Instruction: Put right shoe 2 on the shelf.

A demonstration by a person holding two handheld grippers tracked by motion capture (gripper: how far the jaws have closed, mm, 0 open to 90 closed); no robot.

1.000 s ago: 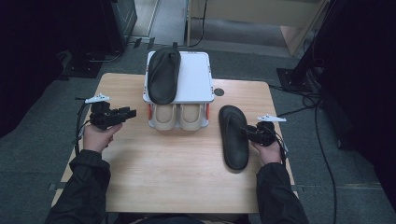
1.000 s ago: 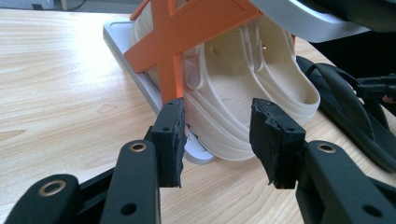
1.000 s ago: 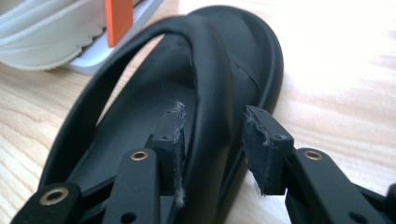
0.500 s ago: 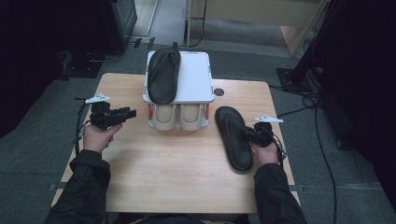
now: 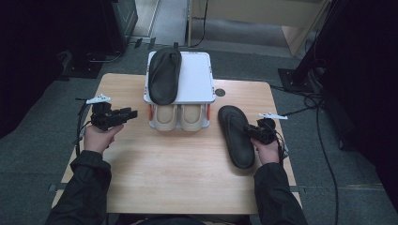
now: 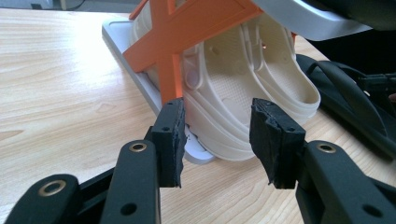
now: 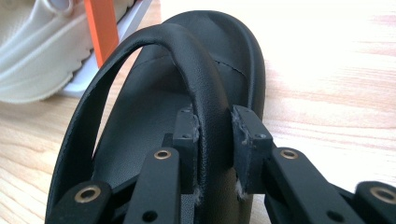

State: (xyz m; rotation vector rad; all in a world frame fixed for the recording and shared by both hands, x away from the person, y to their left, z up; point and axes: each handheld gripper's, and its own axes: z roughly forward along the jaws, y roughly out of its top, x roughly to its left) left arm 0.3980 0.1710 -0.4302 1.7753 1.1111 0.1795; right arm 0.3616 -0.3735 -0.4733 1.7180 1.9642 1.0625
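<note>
A black flip-flop (image 5: 237,136) lies sole-down on the table, right of the white shoe rack (image 5: 199,79). My right gripper (image 5: 252,133) reaches in from its right side. In the right gripper view the jaws (image 7: 215,126) have just been closing, and both pads now press on the flip-flop's strap (image 7: 205,88). The matching black flip-flop (image 5: 164,75) rests on the rack's top shelf. A pair of cream sandals (image 5: 180,117) sits on the lower shelf. My left gripper (image 5: 127,114) hovers open left of the rack, its jaws (image 6: 215,126) empty and pointing at the cream sandals (image 6: 243,93).
The rack stands at the table's far edge, with orange side braces (image 6: 170,42). A small dark round hole (image 5: 220,92) is in the tabletop to the right of the rack. Bare wood (image 5: 178,173) stretches across the near half of the table. Cables trail off both table sides.
The near end of the black flip-flop on the table has swung slightly to the right, along with my right gripper. The left gripper has stayed still.
</note>
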